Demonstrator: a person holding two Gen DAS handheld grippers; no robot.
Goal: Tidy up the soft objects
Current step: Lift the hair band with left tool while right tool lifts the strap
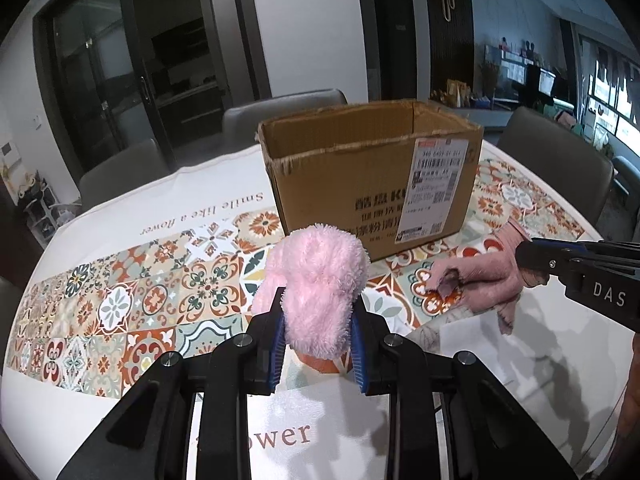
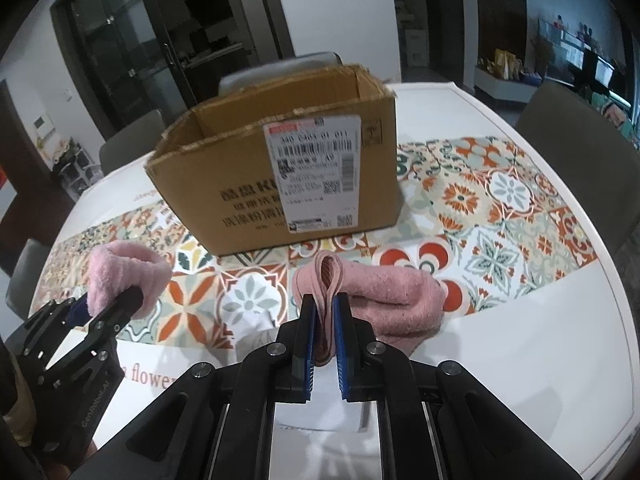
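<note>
Two soft things held, both pink: a fluffy sock (image 1: pixel 320 284) pinched between the pads of the left gripper (image 1: pixel 318 340), raised just near of the box, and a flatter, darker pink knit sock (image 2: pixel 384 300), folded edge clamped tight in the right gripper (image 2: pixel 325 336), the rest draped to the right on the patterned tablecloth (image 2: pixel 500 216). One open cardboard box (image 2: pixel 248 184) with one shipping label, farther back on the table.
</note>
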